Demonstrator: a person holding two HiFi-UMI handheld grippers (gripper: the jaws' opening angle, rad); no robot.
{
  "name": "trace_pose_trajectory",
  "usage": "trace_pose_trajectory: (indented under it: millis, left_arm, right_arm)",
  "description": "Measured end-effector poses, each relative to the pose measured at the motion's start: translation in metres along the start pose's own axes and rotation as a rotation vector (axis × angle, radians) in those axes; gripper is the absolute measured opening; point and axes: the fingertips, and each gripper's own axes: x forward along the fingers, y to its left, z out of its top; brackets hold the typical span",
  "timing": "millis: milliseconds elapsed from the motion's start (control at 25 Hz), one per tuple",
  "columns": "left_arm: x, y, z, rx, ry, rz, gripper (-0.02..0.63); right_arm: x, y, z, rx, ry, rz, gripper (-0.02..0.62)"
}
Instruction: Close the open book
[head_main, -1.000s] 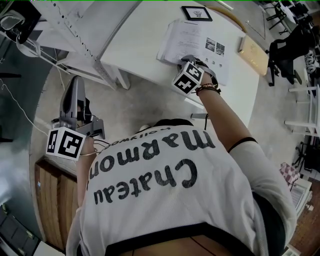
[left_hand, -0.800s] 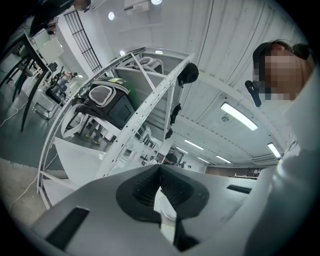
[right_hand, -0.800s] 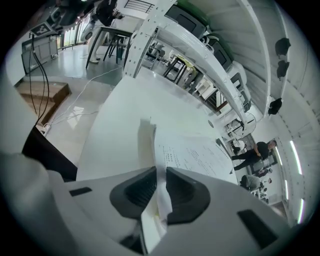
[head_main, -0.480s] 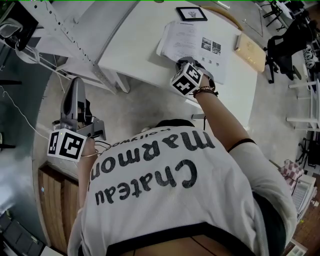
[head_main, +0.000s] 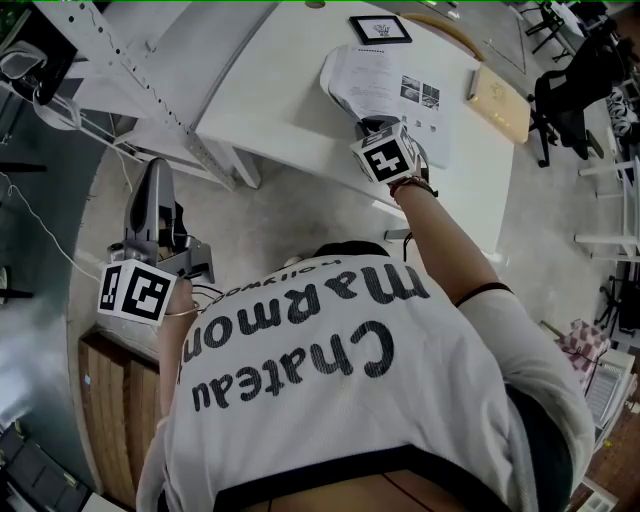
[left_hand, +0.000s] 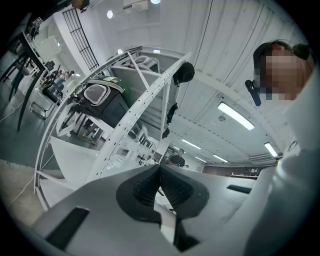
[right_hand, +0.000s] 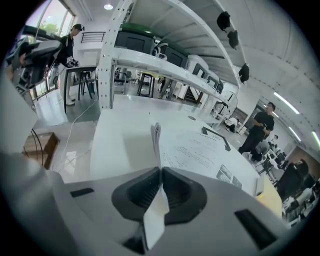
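Observation:
The open book (head_main: 400, 85) lies on the white table (head_main: 280, 90), print and small photos showing on its right page. My right gripper (head_main: 374, 124) is at the book's near edge, shut on a sheaf of the left-hand pages. In the right gripper view those pages (right_hand: 156, 134) stand up on edge ahead of the right gripper (right_hand: 161, 172), with a strip of paper pinched between the pads. My left gripper (head_main: 155, 172) hangs off the table at the left. In the left gripper view the left gripper (left_hand: 160, 170) is shut with nothing in it.
A small framed picture (head_main: 380, 28) lies beyond the book and a pale wooden board (head_main: 500, 105) lies to its right. A white perforated rack (head_main: 130, 70) stands left of the table. A wooden cabinet (head_main: 110, 420) is below my left hand. Dark chairs (head_main: 575, 90) stand at the right.
My right gripper has closed on the book's left pages, rolled and risen a little, so those pages now stand up from the table. The left gripper has stayed put.

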Motion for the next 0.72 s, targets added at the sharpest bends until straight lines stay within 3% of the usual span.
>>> trace_pose_trajectory:
  millis: [400,720]
  left_arm:
    - [-0.002,-0.011,0.001,0.016,0.005,-0.008,0.023]
    - [-0.001,-0.014,0.002,0.026,0.015,-0.018,0.023]
  right_arm:
    - [-0.009,-0.010,-0.006,0.229,-0.091,0.031,0.044]
    - [-0.007,-0.016,-0.008,0.469,-0.154,0.074,0.044]
